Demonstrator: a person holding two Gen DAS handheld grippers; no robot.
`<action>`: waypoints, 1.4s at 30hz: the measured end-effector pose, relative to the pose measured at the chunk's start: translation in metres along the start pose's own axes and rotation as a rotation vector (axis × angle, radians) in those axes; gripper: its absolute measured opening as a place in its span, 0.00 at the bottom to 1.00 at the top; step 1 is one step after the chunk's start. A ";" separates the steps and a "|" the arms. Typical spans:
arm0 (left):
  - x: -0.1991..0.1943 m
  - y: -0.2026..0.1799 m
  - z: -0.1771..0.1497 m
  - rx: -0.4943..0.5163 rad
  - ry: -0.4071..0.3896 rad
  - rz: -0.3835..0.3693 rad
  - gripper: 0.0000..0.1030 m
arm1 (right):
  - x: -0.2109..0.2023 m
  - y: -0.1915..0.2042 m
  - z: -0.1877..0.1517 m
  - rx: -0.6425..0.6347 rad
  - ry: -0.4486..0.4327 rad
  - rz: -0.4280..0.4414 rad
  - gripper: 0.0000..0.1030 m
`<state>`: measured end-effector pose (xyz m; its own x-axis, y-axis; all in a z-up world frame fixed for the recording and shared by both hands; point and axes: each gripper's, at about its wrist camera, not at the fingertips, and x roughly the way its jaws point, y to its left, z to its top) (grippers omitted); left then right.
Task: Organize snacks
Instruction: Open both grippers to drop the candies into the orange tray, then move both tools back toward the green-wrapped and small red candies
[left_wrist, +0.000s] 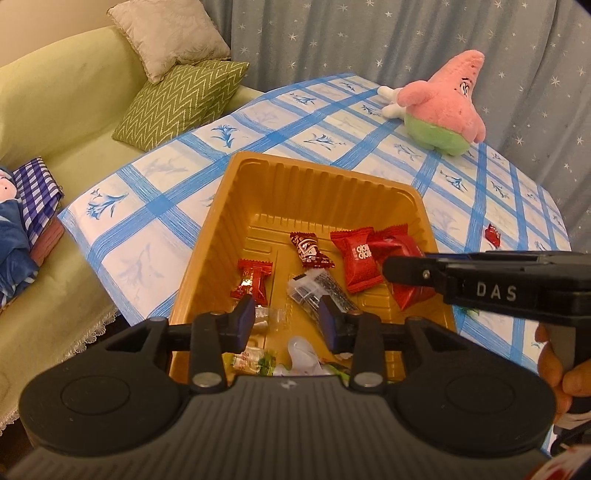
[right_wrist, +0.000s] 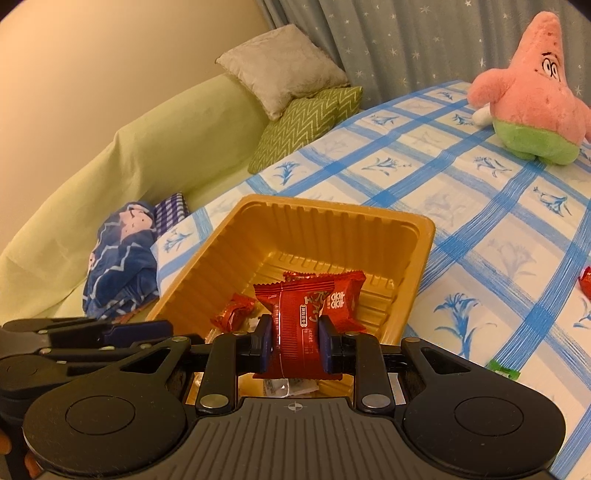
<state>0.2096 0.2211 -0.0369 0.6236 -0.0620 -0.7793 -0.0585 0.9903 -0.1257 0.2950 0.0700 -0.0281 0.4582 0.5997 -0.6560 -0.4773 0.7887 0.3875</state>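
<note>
A golden plastic tray (left_wrist: 317, 162) sits on the blue-checked tablecloth and holds several wrapped snacks: a red packet (left_wrist: 356, 264), a dark red candy (left_wrist: 310, 251), a red candy (left_wrist: 253, 282) and a black-and-white packet (left_wrist: 319, 291). My left gripper (left_wrist: 288, 321) hangs over the tray's near end, open, with nothing pressed between its pads. My right gripper (right_wrist: 295, 343) is shut on a red snack packet (right_wrist: 299, 317) above the tray (right_wrist: 332, 203). In the left wrist view it reaches in from the right (left_wrist: 391, 269).
A loose red candy (left_wrist: 493, 233) and a green candy (right_wrist: 502, 369) lie on the cloth right of the tray. A pink star plush (left_wrist: 443, 107) stands at the table's far side. A green sofa (left_wrist: 55, 110) with cushions borders the table's left edge.
</note>
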 end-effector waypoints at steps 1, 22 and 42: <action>-0.001 0.000 0.000 0.000 -0.001 0.001 0.34 | -0.001 0.000 0.000 0.002 -0.011 0.000 0.26; -0.035 -0.011 -0.021 0.005 -0.031 0.008 0.59 | -0.044 -0.002 -0.020 0.054 -0.033 -0.006 0.69; -0.075 -0.056 -0.068 0.030 -0.003 -0.031 0.62 | -0.108 -0.022 -0.075 0.096 -0.005 -0.048 0.77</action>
<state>0.1135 0.1621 -0.0134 0.6272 -0.0924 -0.7733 -0.0160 0.9912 -0.1314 0.1996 -0.0219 -0.0146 0.4823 0.5615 -0.6724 -0.3812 0.8256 0.4160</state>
